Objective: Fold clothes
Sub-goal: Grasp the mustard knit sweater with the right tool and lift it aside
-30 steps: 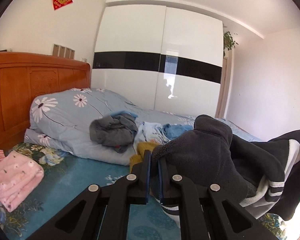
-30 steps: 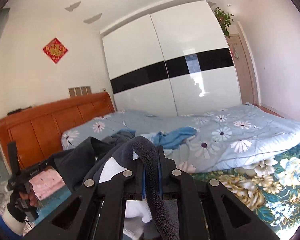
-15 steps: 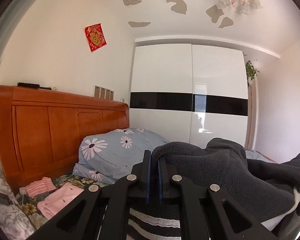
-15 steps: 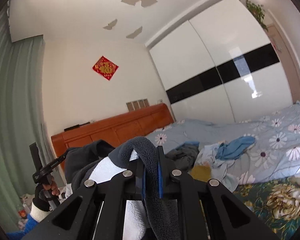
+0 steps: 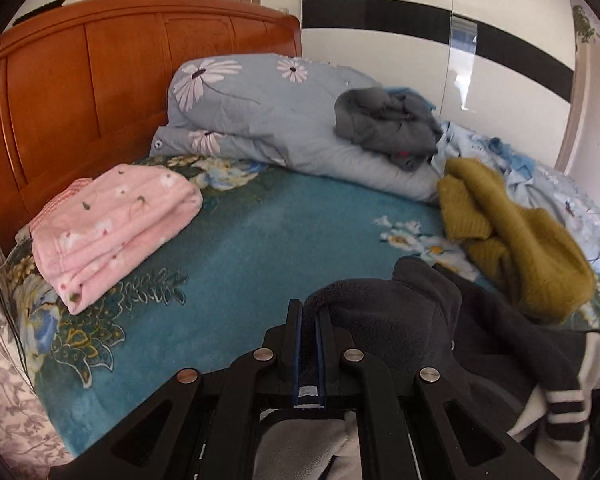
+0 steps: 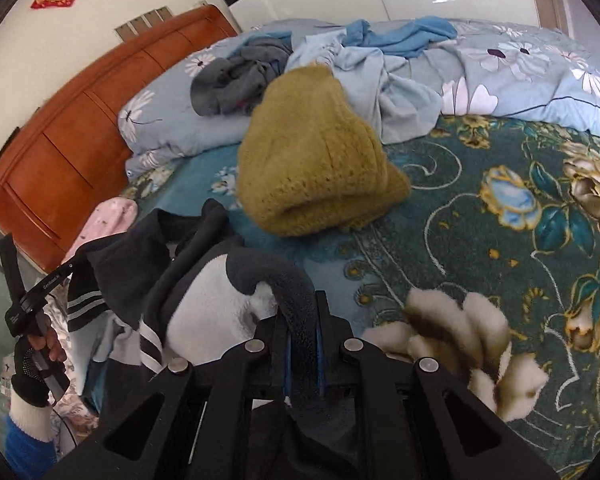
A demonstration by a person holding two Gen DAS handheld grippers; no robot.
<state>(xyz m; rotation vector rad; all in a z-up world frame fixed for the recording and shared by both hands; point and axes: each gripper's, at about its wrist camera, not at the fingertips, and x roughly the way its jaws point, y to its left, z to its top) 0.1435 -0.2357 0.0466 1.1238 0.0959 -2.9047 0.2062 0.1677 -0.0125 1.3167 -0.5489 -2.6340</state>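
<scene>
I hold a dark grey fleece jacket [image 5: 412, 320] with white lining and striped cuffs, stretched between both grippers over the near edge of the bed. My left gripper [image 5: 309, 316] is shut on one edge of it. My right gripper [image 6: 302, 312] is shut on another dark edge of the jacket [image 6: 204, 280]. The left gripper also shows at the far left of the right wrist view [image 6: 40, 292], in a gloved hand. The jacket hangs low, close to the teal floral bedspread [image 5: 260, 240].
A folded pink garment [image 5: 116, 220] lies at the left by the wooden headboard [image 5: 80, 92]. A mustard knit sweater [image 6: 312, 168], a grey garment [image 5: 388, 124] and light blue clothes [image 6: 380, 68] lie by the folded floral duvet [image 5: 268, 112]. A fluffy cream item [image 6: 460, 344] lies near the right gripper.
Both grippers have swung down from a raised, ceiling-facing pose toward the bed, bringing the jacket down with them. Both stay shut on it.
</scene>
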